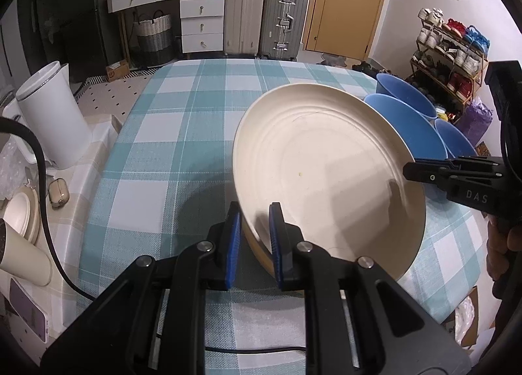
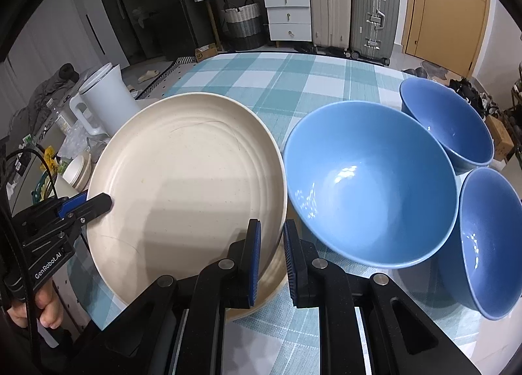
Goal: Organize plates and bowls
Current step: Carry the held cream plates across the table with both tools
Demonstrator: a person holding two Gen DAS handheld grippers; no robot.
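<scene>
Far to my left, off the edge of the table, a white jug [image 2: 104,104] stands among clutter on a side surface, with a pale lidded container [image 1: 23,215] nearer me. My left claw [image 1: 256,211] comes next: its blue pads are clamped tight on the near left rim of a cream plate [image 1: 326,172], one pad above the rim and one under it. The plate is tilted, its far edge higher, and below its near edge I see a second cream rim [image 2: 274,280], so it seems to sit on or just over another plate, though I cannot tell whether the two touch. All of this is over the teal checked tablecloth [image 1: 169,133]. My right claw [image 2: 272,228] pinches the same plate on its opposite rim, jaws nearly shut with only the rim's thickness between them. Just beside that rim, to the right, sits a large blue bowl [image 2: 368,185], upright on the cloth. Further right are two smaller blue bowls, one at the back [image 2: 450,123] and one nearer [image 2: 489,238], close to each other and to the big one.
</scene>
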